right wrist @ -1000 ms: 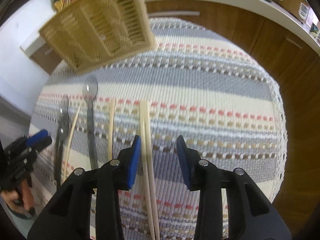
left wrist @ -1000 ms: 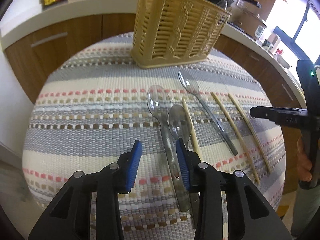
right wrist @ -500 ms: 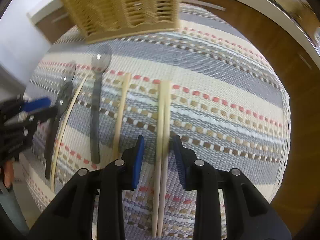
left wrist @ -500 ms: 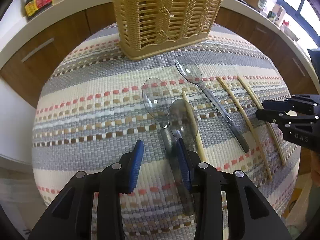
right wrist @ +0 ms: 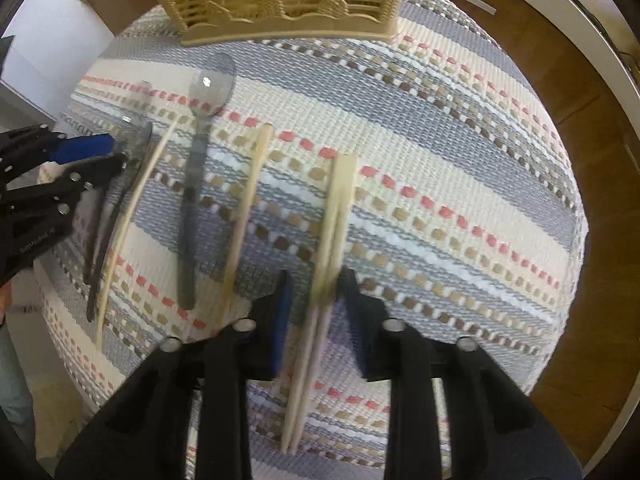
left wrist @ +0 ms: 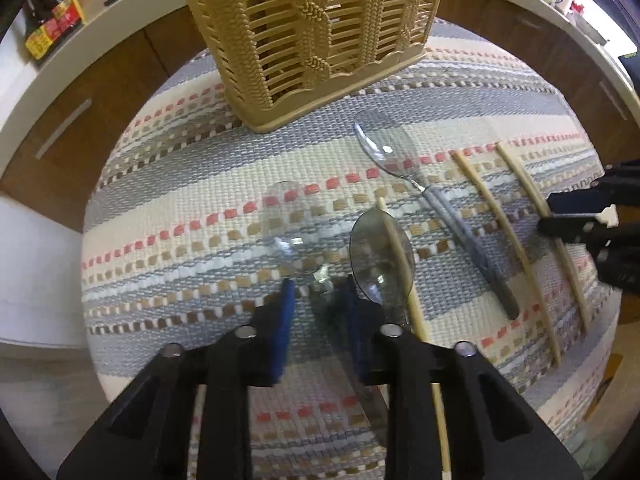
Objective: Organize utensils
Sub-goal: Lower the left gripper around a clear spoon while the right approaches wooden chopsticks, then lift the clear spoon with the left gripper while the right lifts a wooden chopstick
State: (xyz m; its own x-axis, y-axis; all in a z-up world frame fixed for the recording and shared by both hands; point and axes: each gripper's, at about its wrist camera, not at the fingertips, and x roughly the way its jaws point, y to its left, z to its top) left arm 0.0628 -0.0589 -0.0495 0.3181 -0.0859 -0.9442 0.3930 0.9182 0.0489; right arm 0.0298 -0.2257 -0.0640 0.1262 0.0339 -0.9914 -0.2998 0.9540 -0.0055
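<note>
Black hand-held gripper point(left wrist: 318, 300) (blue pads, silver screws).

2 close wrist views steeply down onto 1 shared striped cloth point(left wrist: 200, 216) and basket point(right wrist: 280, 4)

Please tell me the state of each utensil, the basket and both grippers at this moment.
Left gripper: closing around clear spoon handle.
Right gripper: closing around chopstick pair.
Clear spoon: flat on mat.
Grey-handled spoon: lying untouched.
Single chopstick: lying untouched.
Basket: upright on mat.
</note>
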